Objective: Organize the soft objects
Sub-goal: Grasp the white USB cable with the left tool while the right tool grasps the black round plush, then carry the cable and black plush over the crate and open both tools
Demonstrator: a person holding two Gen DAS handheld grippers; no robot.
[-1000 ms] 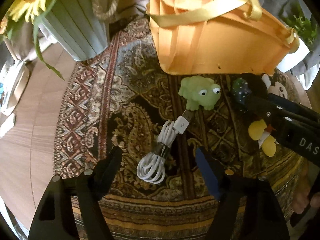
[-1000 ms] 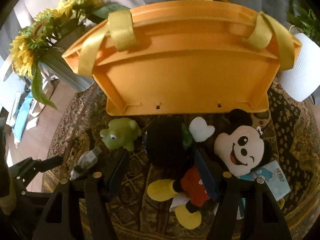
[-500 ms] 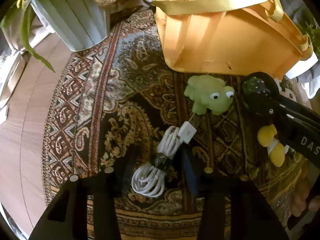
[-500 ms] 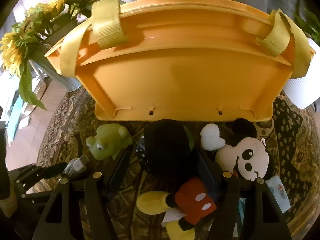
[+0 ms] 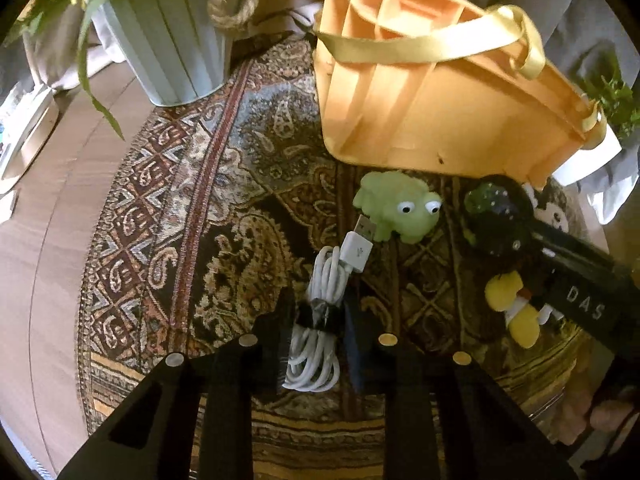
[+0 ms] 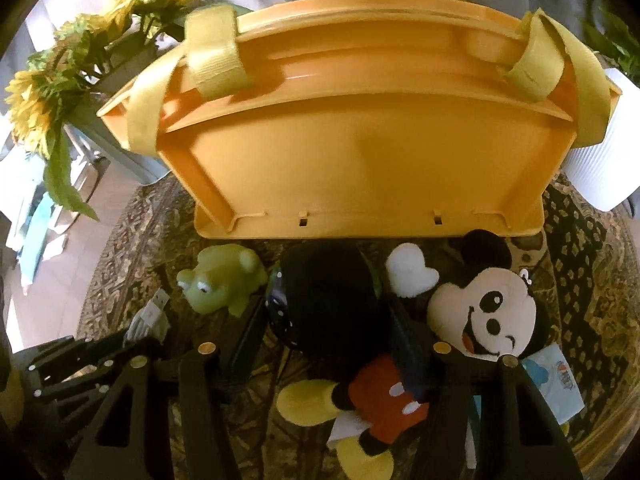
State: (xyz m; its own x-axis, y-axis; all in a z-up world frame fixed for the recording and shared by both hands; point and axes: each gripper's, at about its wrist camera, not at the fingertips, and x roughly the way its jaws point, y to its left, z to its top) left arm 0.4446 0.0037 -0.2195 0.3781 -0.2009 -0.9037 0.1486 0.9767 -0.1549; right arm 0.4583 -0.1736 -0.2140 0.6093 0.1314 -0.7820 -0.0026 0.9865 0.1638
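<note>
My left gripper (image 5: 318,316) is shut on a coiled white USB cable (image 5: 320,320) lying on the patterned rug. A green frog toy (image 5: 400,210) sits just beyond the cable's plug, in front of the orange basket (image 5: 420,120). My right gripper (image 6: 328,316) is shut on a round black soft ball (image 6: 332,304) in front of the basket (image 6: 360,160). A Mickey Mouse plush (image 6: 480,320) lies right of the ball, its body under the right finger. The frog (image 6: 224,280) is left of the ball. The right gripper shows in the left wrist view (image 5: 500,216).
A pale ribbed pot (image 5: 172,40) with sunflowers (image 6: 36,108) stands at the back left. A white ribbed pot (image 6: 600,152) stands right of the basket. A small printed packet (image 6: 556,376) lies under Mickey. The rug (image 5: 180,220) ends at a wooden tabletop (image 5: 40,280) on the left.
My left gripper moved forward over the cable and closed on it. My right gripper closed in on the black ball, and Mickey shifted slightly.
</note>
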